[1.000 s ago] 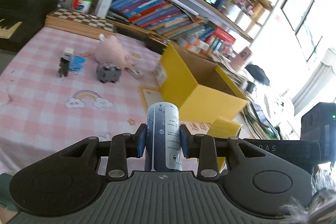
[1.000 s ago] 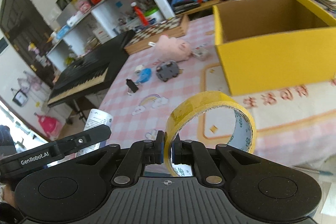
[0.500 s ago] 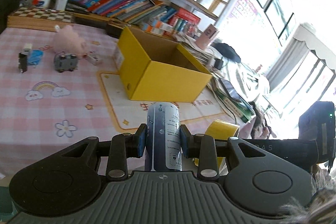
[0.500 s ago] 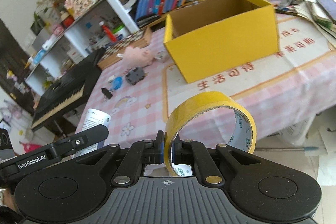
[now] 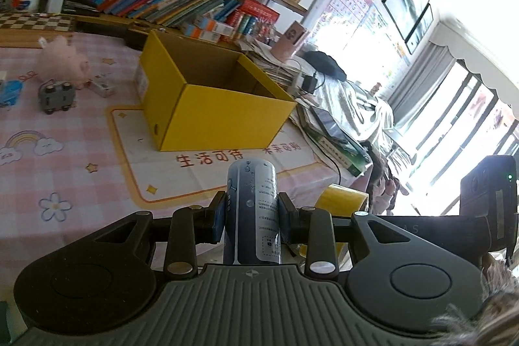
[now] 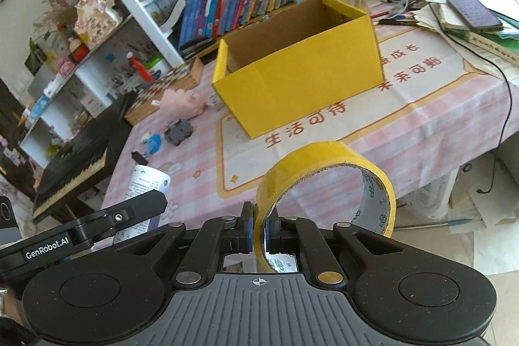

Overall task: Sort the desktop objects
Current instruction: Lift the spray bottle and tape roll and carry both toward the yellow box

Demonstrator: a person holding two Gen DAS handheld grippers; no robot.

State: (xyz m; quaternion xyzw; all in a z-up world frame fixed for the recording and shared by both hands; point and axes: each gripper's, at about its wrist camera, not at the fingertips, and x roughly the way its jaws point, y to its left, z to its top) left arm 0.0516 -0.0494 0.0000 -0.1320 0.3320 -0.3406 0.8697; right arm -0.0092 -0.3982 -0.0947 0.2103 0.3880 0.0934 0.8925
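Left claw (image 5: 252,218) pinches a dark-blue printed tube (image 5: 252,209); right claw (image 6: 258,231) pinches a yellow tape roll (image 6: 327,180).

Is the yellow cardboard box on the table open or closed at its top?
Open. The yellow cardboard box has no lid or flaps over it, and its brown inner walls show from above. Whether anything lies inside cannot be told.

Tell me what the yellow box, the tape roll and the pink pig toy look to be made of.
Yellow box: cardboard, matte yellow outside, plain brown inside, with folded edges.
Tape roll: glossy yellowish plastic film on what looks like a printed paper core, pinched by the right gripper.
Pink pig toy: likely plush fabric, since its outline looks soft and fuzzy; too blurred for certainty.
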